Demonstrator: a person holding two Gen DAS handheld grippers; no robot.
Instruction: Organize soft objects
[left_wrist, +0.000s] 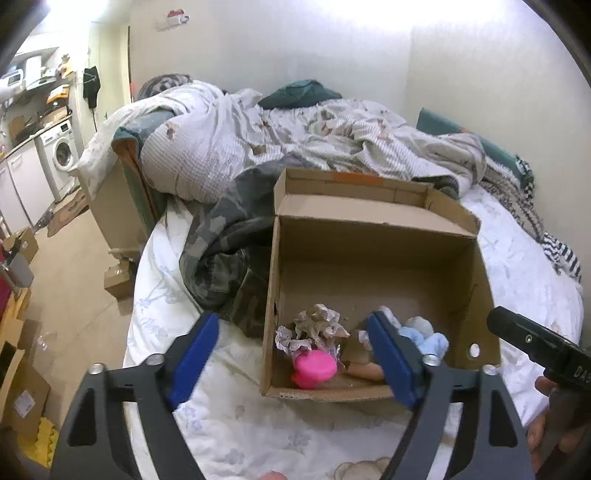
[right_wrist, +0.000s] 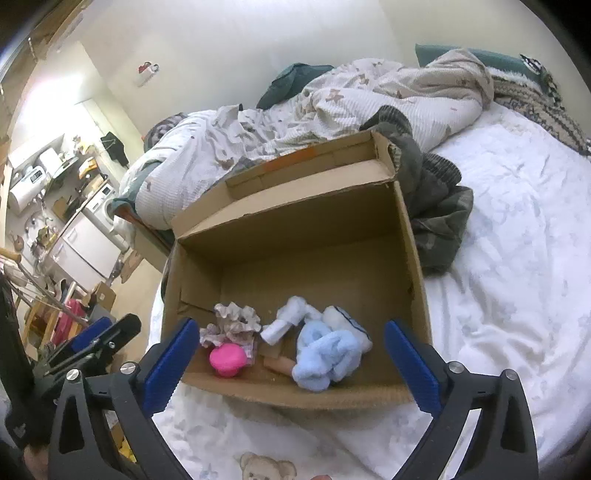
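Left gripper (left_wrist: 295, 354): blue fingers (left_wrist: 194, 358) spread wide, holding nothing. Right gripper (right_wrist: 291, 363): blue pads (right_wrist: 412, 367) at full spread, likewise empty.

Cardboard box (right_wrist: 410, 236): open on the white bedsheet (right_wrist: 517, 258), just ahead of both pairs of fingers. Contents, at its near wall: pink toy (right_wrist: 228, 359), frilly patterned cloth (right_wrist: 236, 321), light blue fluffy cloth (right_wrist: 325, 354), white rolled cloth (right_wrist: 284, 325) (touching one another). Beyond the box: camouflage garment (left_wrist: 221, 251), rumpled duvet (left_wrist: 258, 129).
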